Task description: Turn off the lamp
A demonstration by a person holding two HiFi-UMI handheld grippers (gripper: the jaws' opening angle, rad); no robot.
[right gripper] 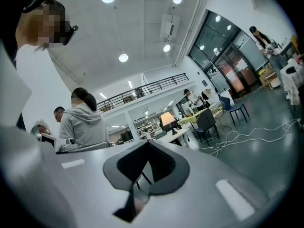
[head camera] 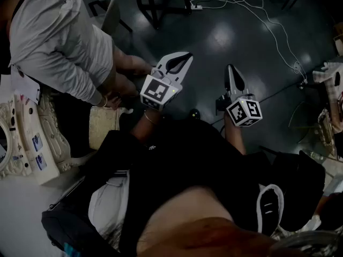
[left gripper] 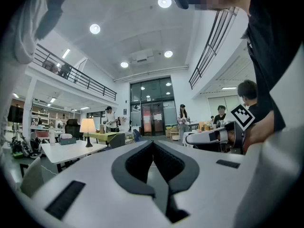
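Left gripper point(left gripper: 153, 144): jaws together, nothing between them. Right gripper point(right gripper: 148, 144): same, closed and empty. Both are held level in front of the person, touching nothing. Lamp point(left gripper: 88, 126) is lit. It stands on a white table point(left gripper: 71, 149), nearer the table's right edge in the left gripper view, and well apart from both grippers. My read: the task is at the very start, approach not begun. Next move: walk to the table and locate the switch, too small to make out from here. Closed tips should suit a push-button.

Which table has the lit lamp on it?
The white table, nearer, at left: the lamp stands on it. The yellow-green table lies farther back.
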